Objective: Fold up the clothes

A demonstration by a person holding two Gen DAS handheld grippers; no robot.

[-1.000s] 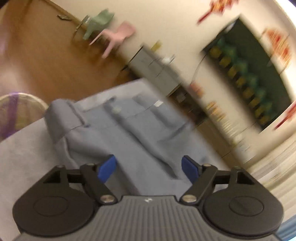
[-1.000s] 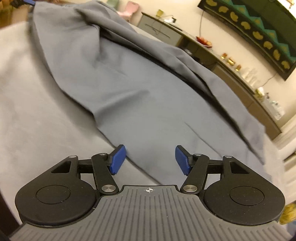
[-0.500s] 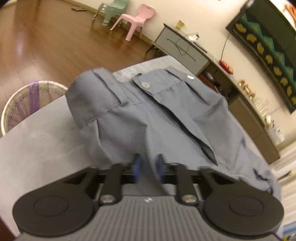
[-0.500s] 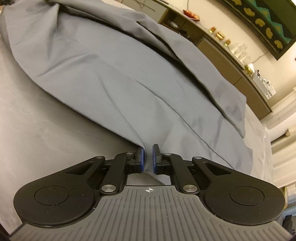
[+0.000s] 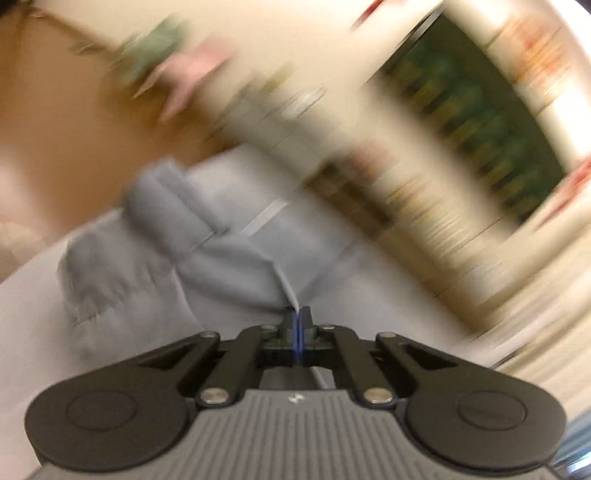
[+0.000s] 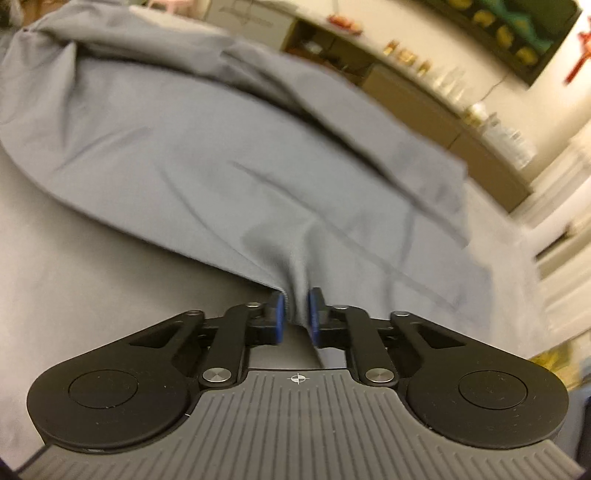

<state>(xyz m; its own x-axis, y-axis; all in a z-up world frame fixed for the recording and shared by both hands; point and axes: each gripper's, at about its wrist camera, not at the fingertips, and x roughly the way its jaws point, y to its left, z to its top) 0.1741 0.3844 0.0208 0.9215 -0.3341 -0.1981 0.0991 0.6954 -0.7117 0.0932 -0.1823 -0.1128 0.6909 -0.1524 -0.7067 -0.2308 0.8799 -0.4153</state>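
Grey-blue trousers (image 6: 221,155) lie spread on a pale grey table (image 6: 74,258). In the left wrist view, which is heavily motion-blurred, the waistband end of the trousers (image 5: 207,236) is bunched up. My left gripper (image 5: 297,317) is shut on a pulled-up edge of the cloth. My right gripper (image 6: 294,310) is shut on the near edge of a trouser leg, with a fold of cloth pinched between the blue pads (image 6: 279,308).
A long low sideboard (image 6: 461,140) with bottles and ornaments runs along the far wall beyond the table. A dark framed picture (image 6: 517,33) hangs above it. Wooden floor (image 5: 55,129) and blurred small chairs lie to the left of the table.
Both grippers went from open to shut on the trousers. The left one has pulled its cloth edge up and is moving fast, blurring its view. The right one grips a thicker fold.
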